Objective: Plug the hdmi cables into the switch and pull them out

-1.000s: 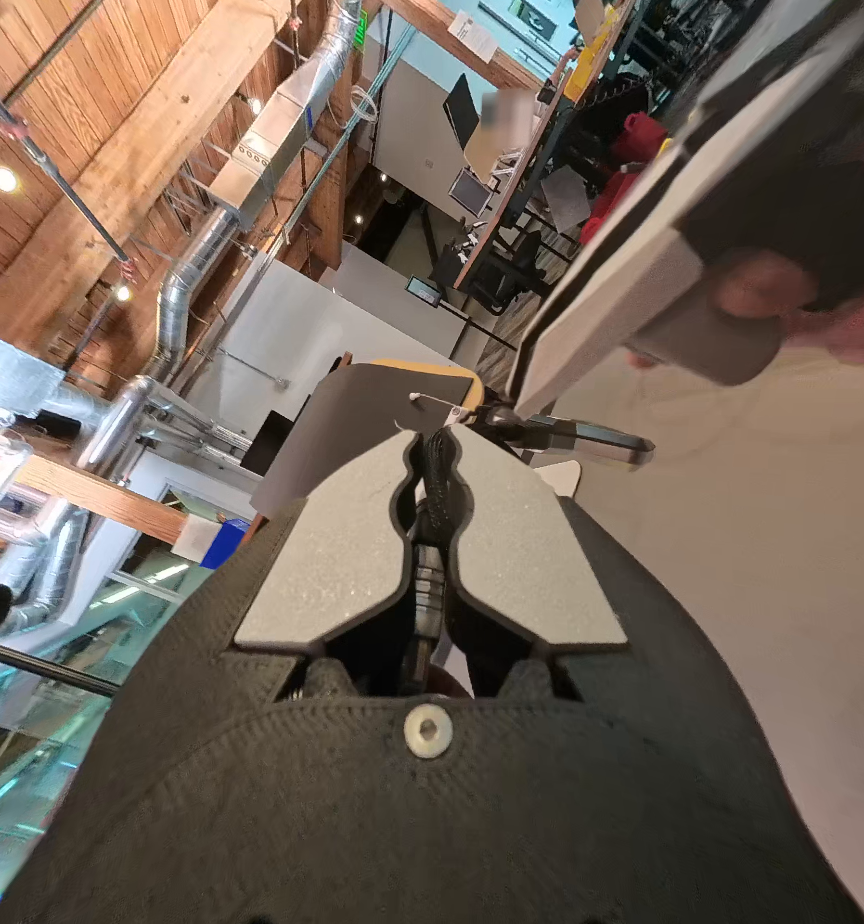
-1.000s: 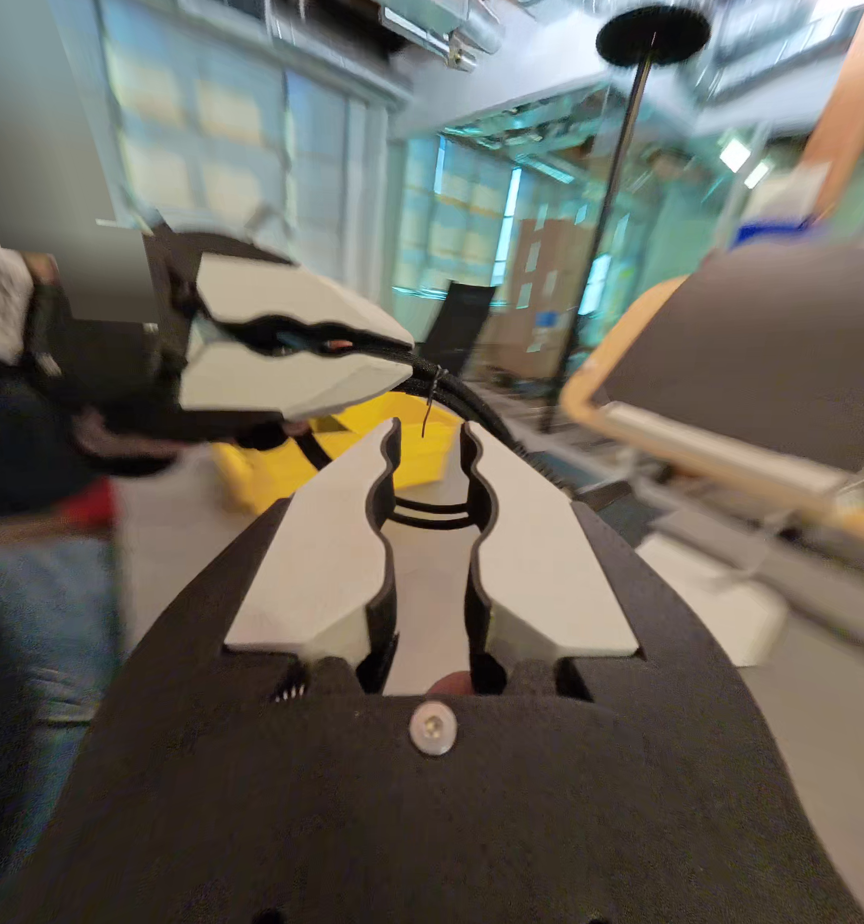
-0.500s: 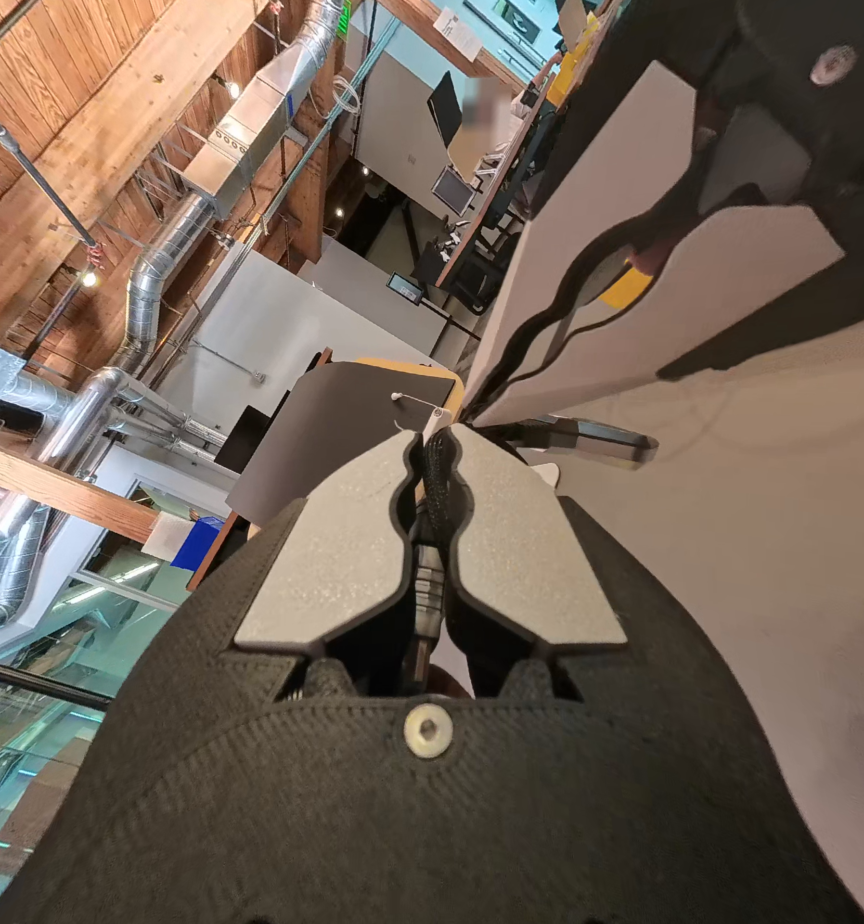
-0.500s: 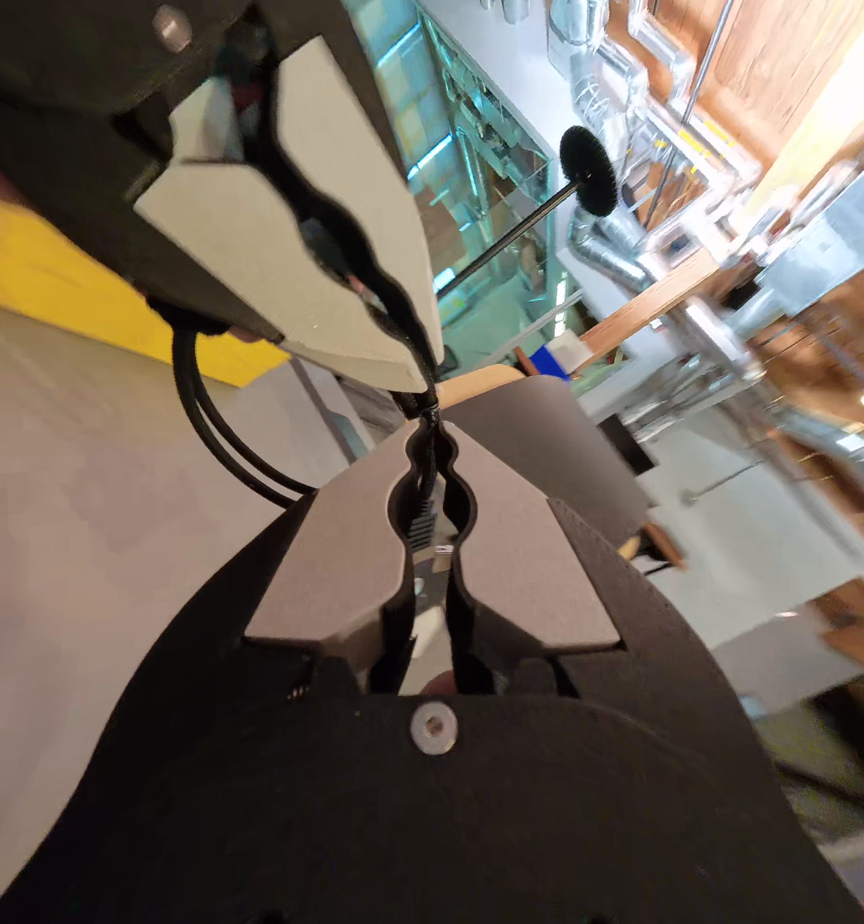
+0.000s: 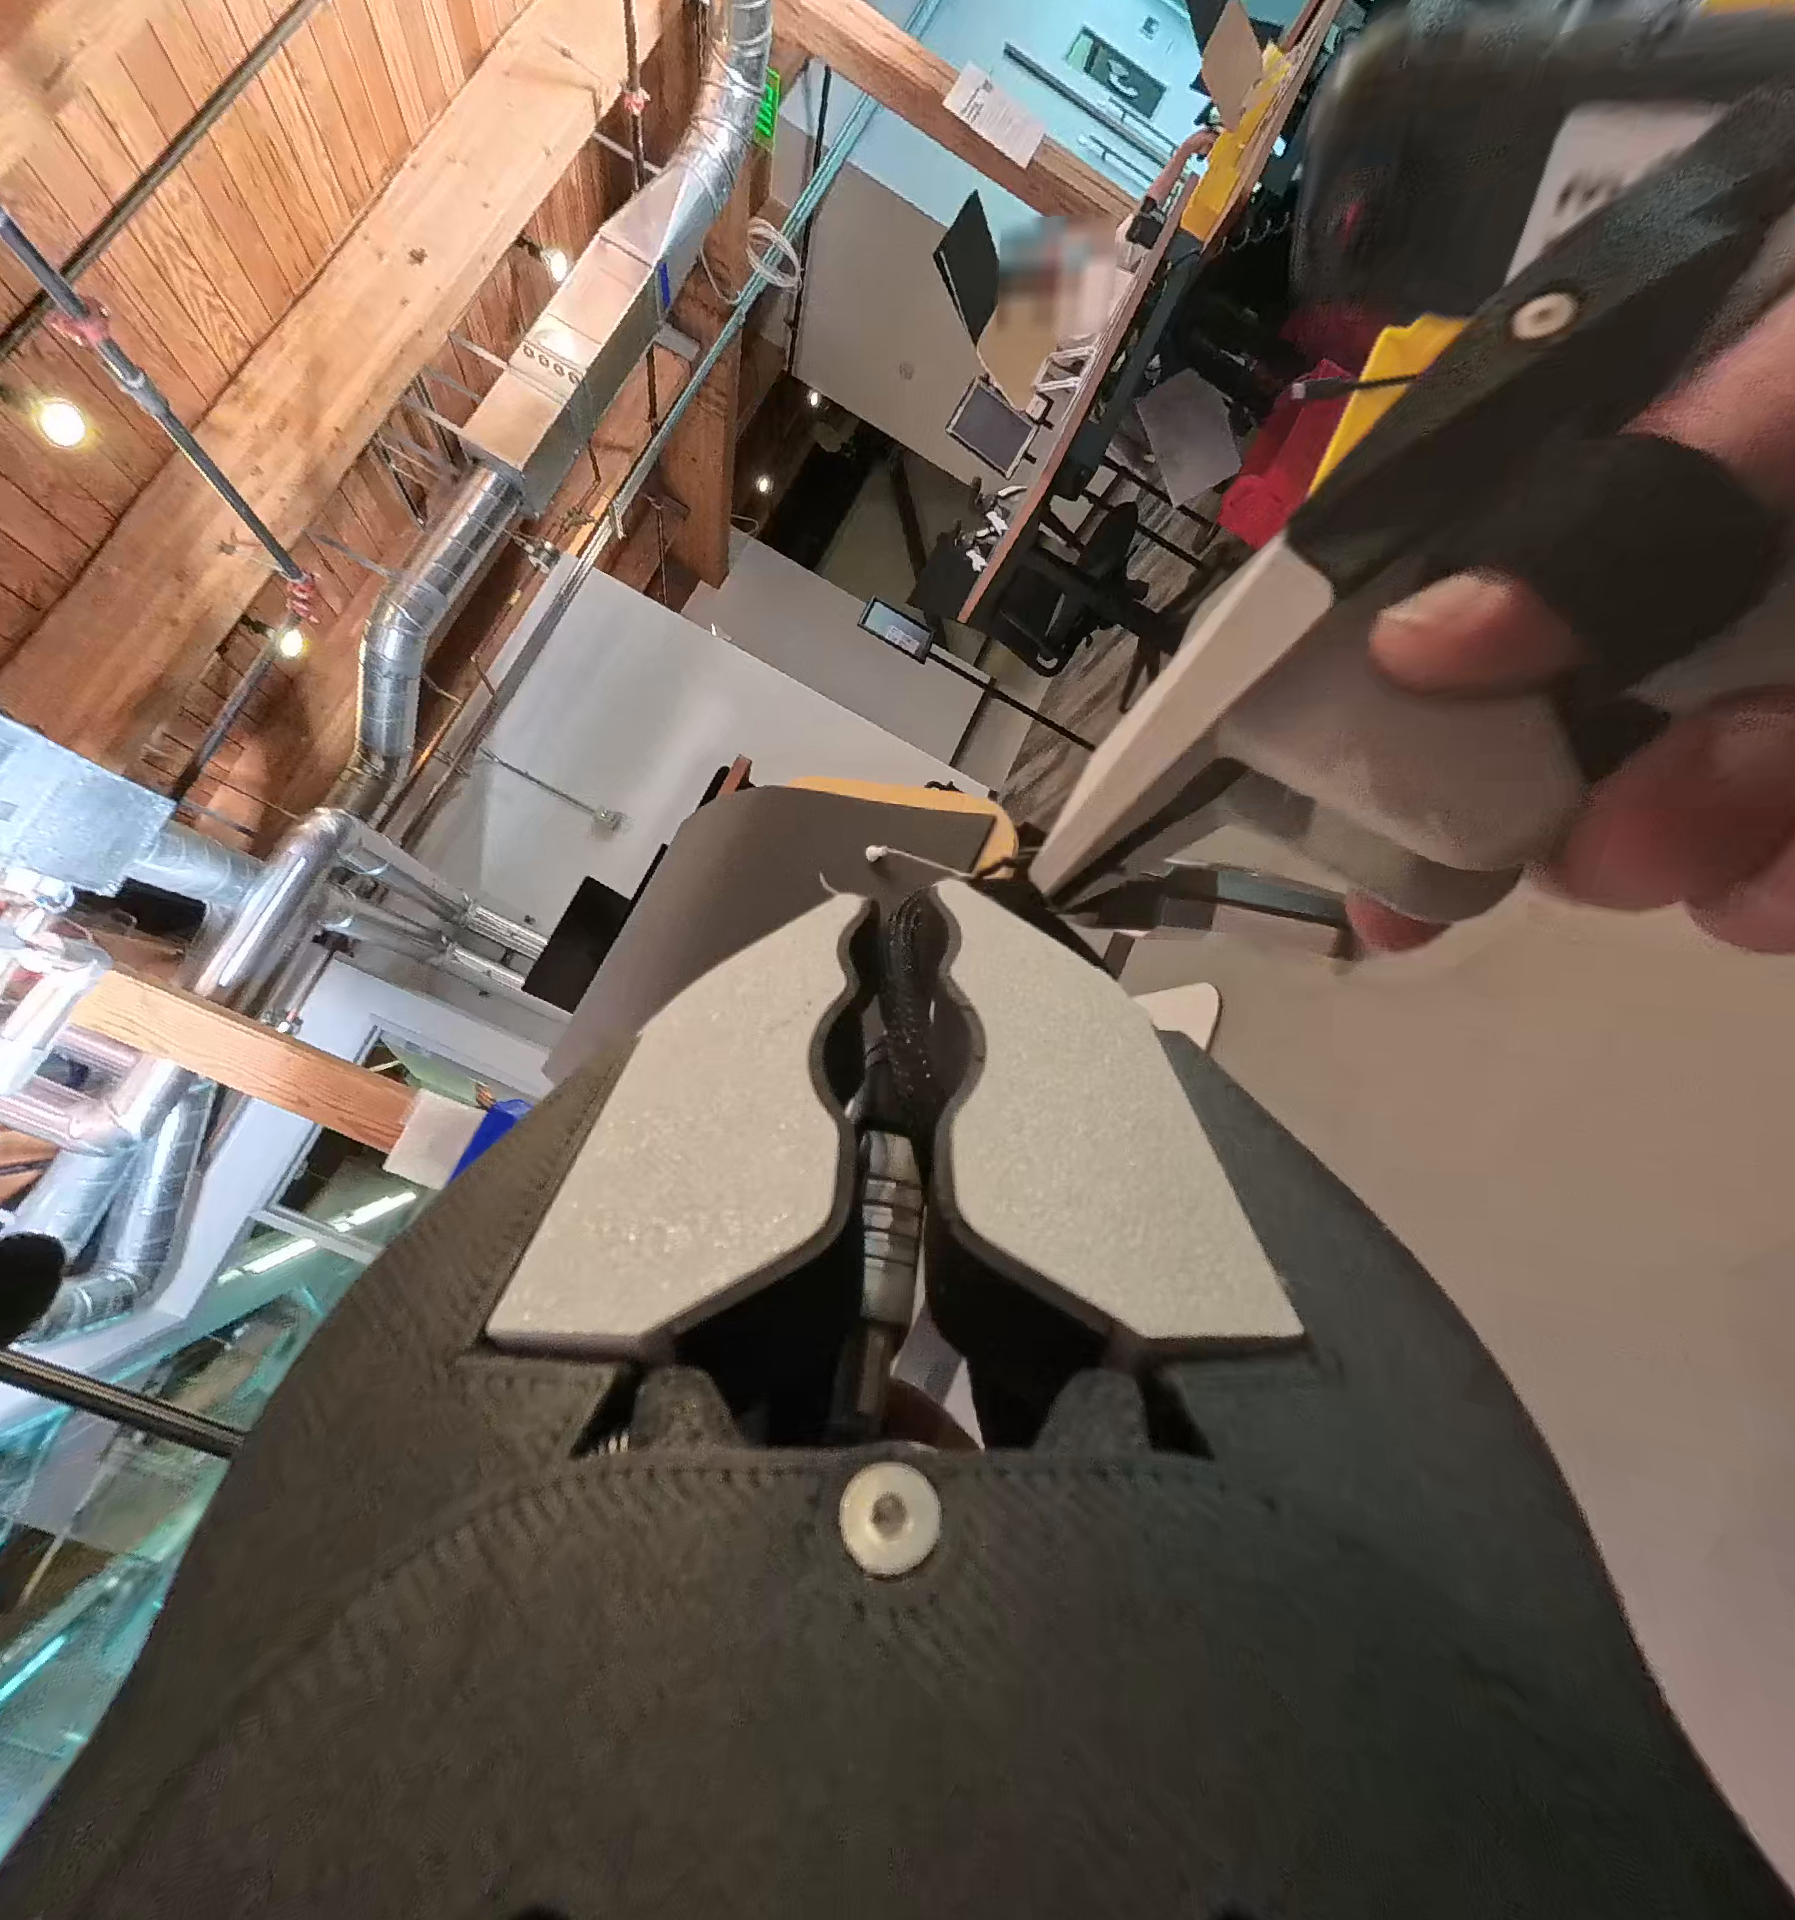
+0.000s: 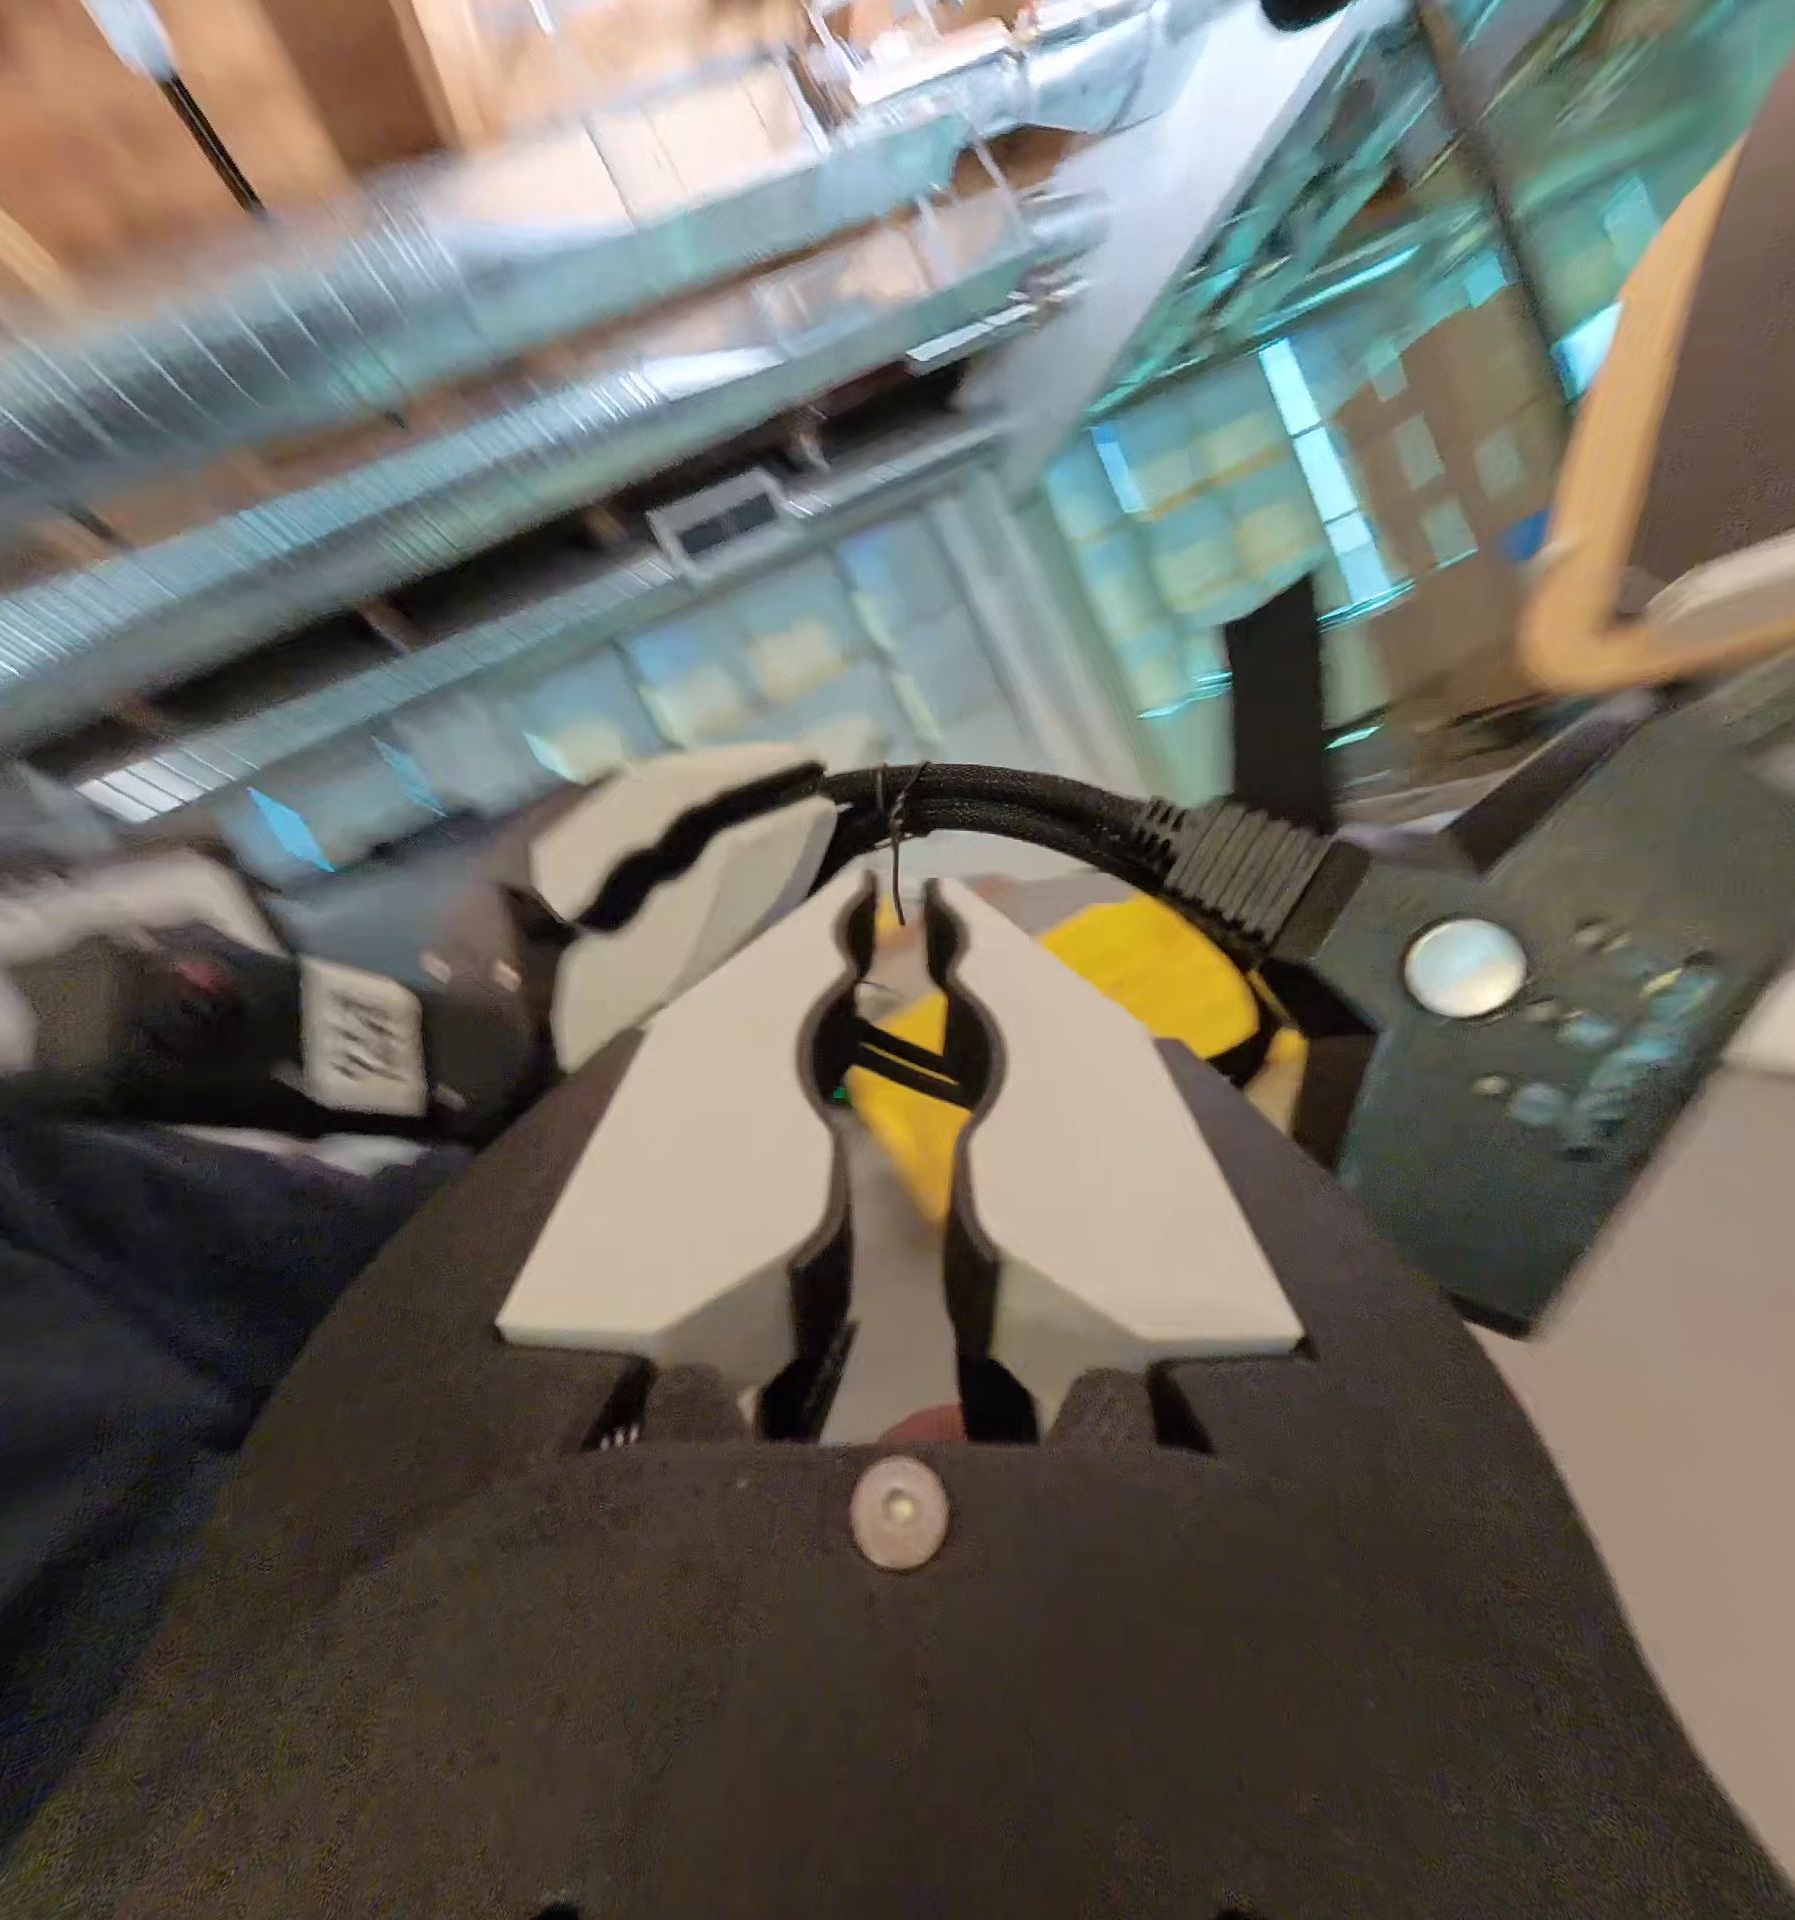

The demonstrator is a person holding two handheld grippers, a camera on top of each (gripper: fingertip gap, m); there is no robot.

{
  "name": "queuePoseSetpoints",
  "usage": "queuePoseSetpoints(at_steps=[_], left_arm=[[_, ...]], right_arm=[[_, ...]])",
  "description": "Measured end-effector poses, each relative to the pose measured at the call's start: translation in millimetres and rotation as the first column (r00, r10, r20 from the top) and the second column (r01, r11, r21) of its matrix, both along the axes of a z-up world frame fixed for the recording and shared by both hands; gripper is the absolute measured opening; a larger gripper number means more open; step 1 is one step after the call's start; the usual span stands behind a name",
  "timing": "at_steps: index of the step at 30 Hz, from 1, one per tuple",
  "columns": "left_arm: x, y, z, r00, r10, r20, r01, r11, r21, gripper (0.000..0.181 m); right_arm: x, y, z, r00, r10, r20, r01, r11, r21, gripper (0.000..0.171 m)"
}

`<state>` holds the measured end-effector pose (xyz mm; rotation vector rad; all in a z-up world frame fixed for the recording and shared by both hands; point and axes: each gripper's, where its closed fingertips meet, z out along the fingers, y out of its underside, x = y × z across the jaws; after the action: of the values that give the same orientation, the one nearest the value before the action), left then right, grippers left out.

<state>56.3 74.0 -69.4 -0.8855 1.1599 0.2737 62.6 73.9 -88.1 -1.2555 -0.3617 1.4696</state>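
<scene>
The left tool (image 5: 903, 914) is clenched on a black braided HDMI cable (image 6: 1018, 805) — its plug (image 6: 1241, 883) sits in the dark switch box (image 6: 1558, 1039), which is at the right. The right tool (image 6: 898, 899) hangs released just below the cable, fingers apart, above the pale worktop (image 5: 1495, 1299).

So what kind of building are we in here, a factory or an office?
Probably a converted industrial loft used as an office or lab: exposed wooden ceiling, bare metal ducts, and desks with monitors in the background.
</scene>
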Motion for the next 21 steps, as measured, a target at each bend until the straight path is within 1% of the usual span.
queuePoseSetpoints(at_steps=[1,2,3,4,5,6,7,8,9,11,13,14,16,17,18,19,20,21], left_arm=[[-2,3,0,1.0,0.003,0.009,-0.003,1.0,-0.014,0.006],[-4,6,0,1.0,0.005,0.013,-0.004,0.999,-0.033,0.006],[-5,8,1,1.0,0.007,0.02,-0.006,0.999,-0.05,0.006],[-7,9,1,1.0,0.008,0.029,-0.006,0.998,-0.065,0.006],[-7,10,1,0.999,0.007,0.034,-0.004,0.997,-0.08,0.006],[-7,10,1,0.999,0.004,0.037,-0.001,0.996,-0.09,0.006],[-6,9,0,0.999,0.002,0.035,0.001,0.995,-0.098,0.006],[-5,9,-1,1.0,0.001,0.03,0.002,0.995,-0.102,0.006],[-3,8,-1,1.0,-0.001,0.025,0.003,0.995,-0.101,0.006],[-2,6,-2,1.0,-0.002,0.019,0.004,0.995,-0.098,0.006],[-2,5,-2,1.0,-0.003,0.023,0.006,0.995,-0.101,0.006],[-3,5,-1,1.0,-0.004,0.027,0.007,0.995,-0.104,0.006],[-3,5,-1,1.0,-0.006,0.03,0.01,0.994,-0.11,0.006],[-3,5,-1,1.0,-0.006,0.03,0.009,0.994,-0.109,0.006],[-2,5,-2,1.0,-0.005,0.03,0.008,0.995,-0.104,0.006],[-2,5,-2,1.0,-0.006,0.03,0.009,0.995,-0.098,0.006],[-2,5,-1,1.0,-0.007,0.03,0.01,0.996,-0.09,0.006],[-2,4,0,1.0,-0.008,0.029,0.01,0.997,-0.08,0.006]], right_arm=[[1,2,-2,0.988,-0.109,0.112,0.099,0.991,0.095,0.018],[2,4,-4,0.942,-0.243,0.232,0.188,0.954,0.233,0.02],[3,3,-3,0.861,-0.39,0.326,0.248,0.882,0.401,0.017],[4,1,0,0.757,-0.534,0.377,0.267,0.779,0.568,0.015],[4,0,4,0.638,-0.666,0.386,0.25,0.653,0.715,0.013],[5,0,7,0.508,-0.782,0.361,0.204,0.516,0.832,0.012],[5,1,9,0.388,-0.865,0.318,0.14,0.397,0.907,0.013],[3,3,10,0.308,-0.909,0.28,0.082,0.319,0.944,0.016],[1,4,10,0.273,-0.925,0.263,0.043,0.285,0.958,0.015],[-1,9,8,0.216,-0.945,0.246,-0.021,0.247,0.969,0.012],[2,16,5,0.147,-0.962,0.232,-0.068,0.224,0.972,0.004],[3,18,4,0.139,-0.962,0.235,-0.072,0.227,0.971,0.002],[4,18,5,0.148,-0.959,0.243,-0.066,0.235,0.97,0.0],[4,18,6,0.159,-0.954,0.255,-0.054,0.25,0.967,0.0],[4,18,6,0.188,-0.941,0.281,-0.027,0.281,0.959,0.0],[4,18,5,0.24,-0.914,0.327,0.02,0.342,0.94,0.0],[5,18,4,0.318,-0.865,0.389,0.081,0.433,0.898,0.0],[5,17,4,0.435,-0.782,0.447,0.142,0.55,0.823,0.0]])
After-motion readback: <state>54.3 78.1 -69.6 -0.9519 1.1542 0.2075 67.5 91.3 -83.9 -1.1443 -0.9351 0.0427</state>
